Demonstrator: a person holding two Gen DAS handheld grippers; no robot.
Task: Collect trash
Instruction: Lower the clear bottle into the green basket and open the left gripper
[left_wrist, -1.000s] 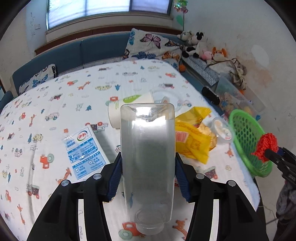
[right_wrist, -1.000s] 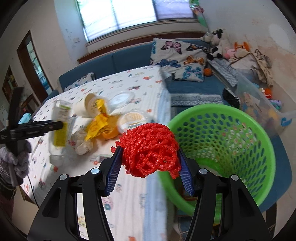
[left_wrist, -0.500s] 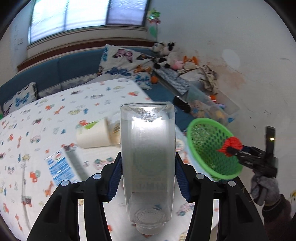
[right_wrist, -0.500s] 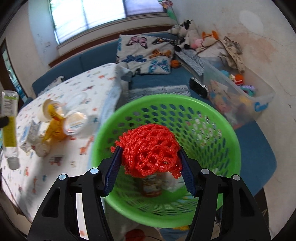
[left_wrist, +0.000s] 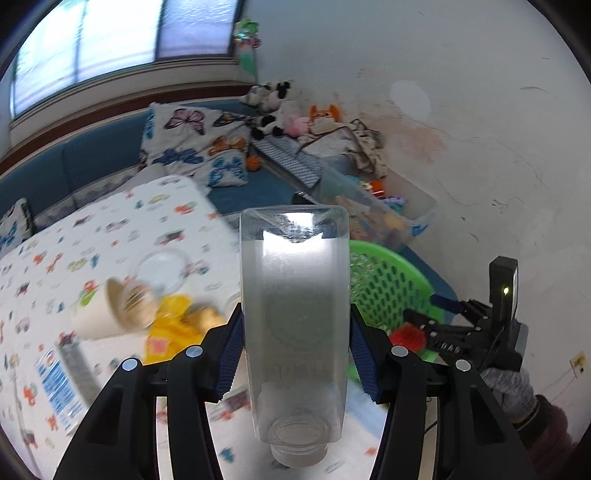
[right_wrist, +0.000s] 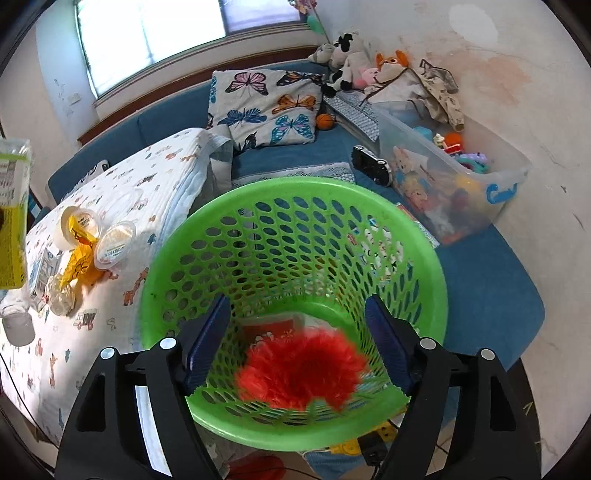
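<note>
My left gripper (left_wrist: 295, 343) is shut on a clear plastic bottle (left_wrist: 295, 314), held neck toward the camera above the table edge. The same bottle (right_wrist: 13, 206), with its yellow-green label, shows at the far left of the right wrist view. The green mesh basket (left_wrist: 388, 280) stands just right of the bottle, beside the table. My right gripper (right_wrist: 297, 343) hangs over the basket (right_wrist: 295, 188) with its jaws opening. A red net ball (right_wrist: 299, 369), blurred, is free of the pads and falling inside the basket. The left wrist view shows the right gripper (left_wrist: 424, 321) held in a gloved hand.
On the patterned tablecloth (right_wrist: 122, 192) lie a tipped paper cup (left_wrist: 107, 314), a yellow wrapper (left_wrist: 173, 328), round lidded tubs (right_wrist: 114, 240) and a blue leaflet (left_wrist: 55, 384). A clear toy bin (right_wrist: 454, 177) and a blue sofa with a butterfly cushion (right_wrist: 266, 107) stand behind the basket.
The right gripper moved from the table edge to above the basket, opened and let the red net ball drop in. The left gripper carried the bottle right, toward the basket.
</note>
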